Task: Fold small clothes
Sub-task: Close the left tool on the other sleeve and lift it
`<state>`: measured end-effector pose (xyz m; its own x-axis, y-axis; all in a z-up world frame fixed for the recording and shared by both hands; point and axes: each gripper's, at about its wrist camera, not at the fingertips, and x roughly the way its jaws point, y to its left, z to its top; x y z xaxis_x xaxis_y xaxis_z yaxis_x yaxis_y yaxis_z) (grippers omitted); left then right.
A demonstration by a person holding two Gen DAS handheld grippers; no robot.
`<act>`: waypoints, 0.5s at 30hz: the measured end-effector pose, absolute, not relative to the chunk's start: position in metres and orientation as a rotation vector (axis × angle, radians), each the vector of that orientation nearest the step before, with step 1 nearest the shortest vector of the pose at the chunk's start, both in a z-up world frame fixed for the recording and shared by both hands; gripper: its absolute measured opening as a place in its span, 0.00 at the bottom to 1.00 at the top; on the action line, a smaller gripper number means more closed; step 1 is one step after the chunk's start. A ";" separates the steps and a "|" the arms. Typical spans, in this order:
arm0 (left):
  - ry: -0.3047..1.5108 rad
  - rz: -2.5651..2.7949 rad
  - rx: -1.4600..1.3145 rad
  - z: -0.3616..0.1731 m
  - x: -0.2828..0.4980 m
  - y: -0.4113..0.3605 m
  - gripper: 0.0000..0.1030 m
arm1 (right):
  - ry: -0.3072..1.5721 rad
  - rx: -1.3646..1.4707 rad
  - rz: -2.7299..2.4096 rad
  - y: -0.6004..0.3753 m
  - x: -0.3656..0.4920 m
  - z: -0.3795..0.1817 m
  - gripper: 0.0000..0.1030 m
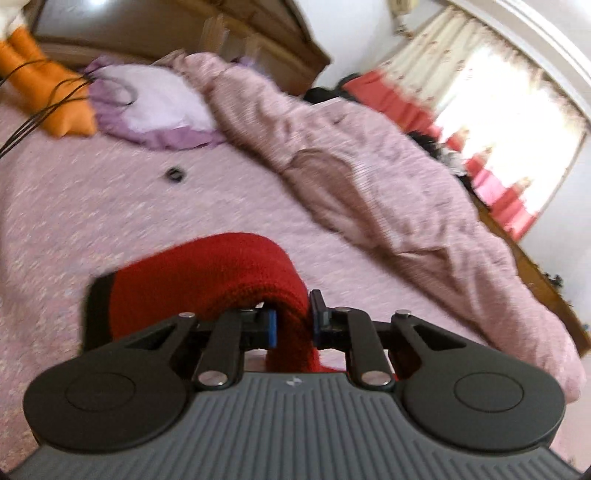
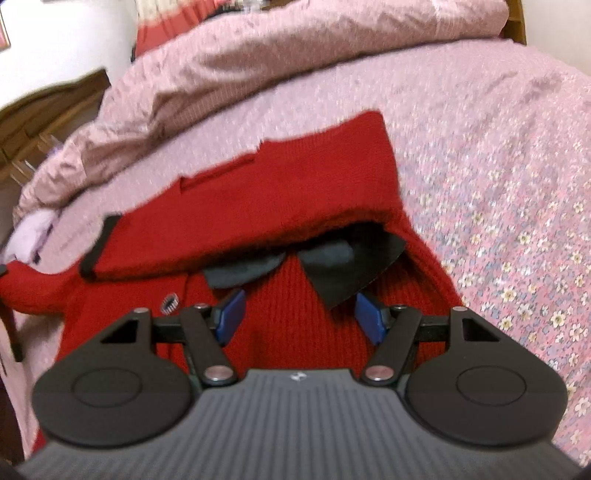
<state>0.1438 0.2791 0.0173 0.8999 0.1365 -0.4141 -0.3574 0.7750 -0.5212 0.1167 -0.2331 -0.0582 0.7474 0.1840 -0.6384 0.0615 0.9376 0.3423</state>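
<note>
Red knit sweater (image 2: 280,192) spread on pink flowered bedsheet (image 2: 517,221), filling centre of right wrist view, one part folded over body from upper right, black cuff (image 2: 96,247) at left end of that fold. Dark collar (image 2: 343,269) exposed just beneath folded edge, small oval badge (image 2: 170,303) on chest at lower left. Right gripper (image 2: 301,319) over ribbed front just below collar, blue pads (image 2: 231,317) spread wide, nothing between them. Left gripper (image 1: 291,325) in lower centre of left wrist view, fingers narrowed onto strip of red knit, cloth arching up and leftward over left pad (image 1: 271,328) to black-trimmed edge (image 1: 98,295). Rumpled pink quilt (image 1: 369,177) heaped across upper right of that view, lilac pillow (image 1: 155,107) and orange cloth (image 1: 44,92) at upper left, small dark ring (image 1: 174,174) on sheet nearby. Both views motion-blurred. Wooden headboard (image 1: 166,26) along top.
</note>
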 end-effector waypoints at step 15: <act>0.338 0.047 -0.513 0.075 0.172 0.188 0.18 | 0.680 0.348 0.079 -0.241 0.105 -0.043 0.65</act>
<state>0.1717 0.1875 0.0752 0.9435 -0.0399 -0.3289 -0.1283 0.8713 -0.4738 0.1053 -0.2407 -0.0427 0.7771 0.1838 -0.6020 0.0416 0.9393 0.3405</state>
